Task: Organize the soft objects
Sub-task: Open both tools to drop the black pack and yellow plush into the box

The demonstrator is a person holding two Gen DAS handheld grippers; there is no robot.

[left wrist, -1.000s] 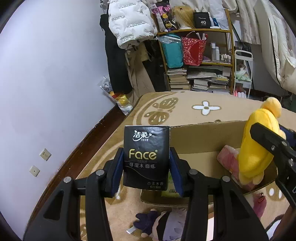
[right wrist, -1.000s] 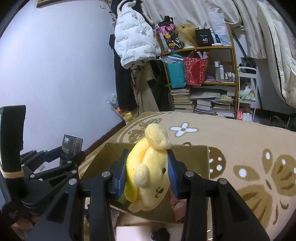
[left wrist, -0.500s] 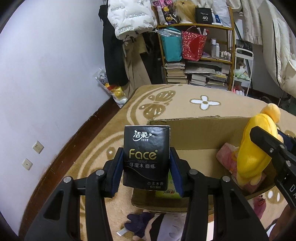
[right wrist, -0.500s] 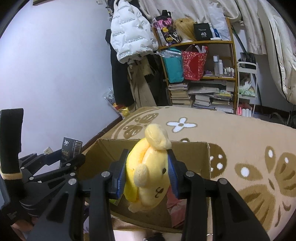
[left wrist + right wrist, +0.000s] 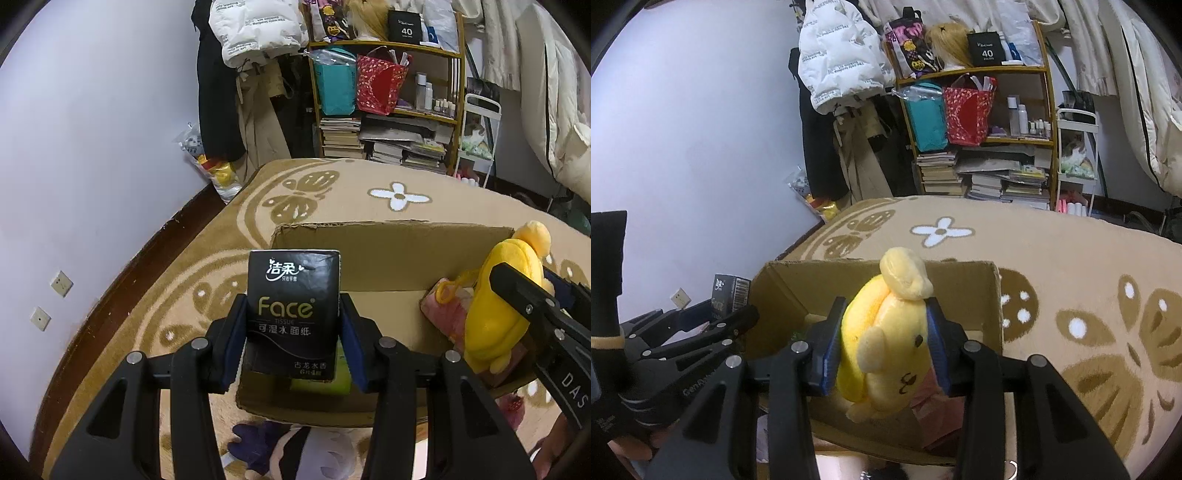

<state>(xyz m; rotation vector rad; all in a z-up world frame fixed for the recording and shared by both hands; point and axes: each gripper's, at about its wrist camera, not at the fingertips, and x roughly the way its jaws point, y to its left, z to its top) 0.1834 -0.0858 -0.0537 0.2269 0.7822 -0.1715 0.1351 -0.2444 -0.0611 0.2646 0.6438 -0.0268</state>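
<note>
My left gripper (image 5: 293,308) is shut on a black "Face" tissue pack (image 5: 293,273), held upright over the near left corner of an open cardboard box (image 5: 388,254). A yellow plush dog (image 5: 882,350) sits between the pads of my right gripper (image 5: 886,312), over the same box (image 5: 812,284). Both pads still touch the plush, and the jaws are opening. In the left wrist view the plush (image 5: 495,306) hangs at the box's right end. A pink soft item (image 5: 443,310) and a green pack (image 5: 321,380) lie inside the box.
The box stands on a tan patterned rug (image 5: 369,192). A purple and white plush (image 5: 295,446) lies on the rug in front of the box. A wall (image 5: 92,147) runs along the left. A crowded shelf (image 5: 388,110) and hanging coats stand at the back.
Both grippers have sunk a little toward the box with their loads, and both views tilt further down into it. The right pads stand slightly wider around the plush.
</note>
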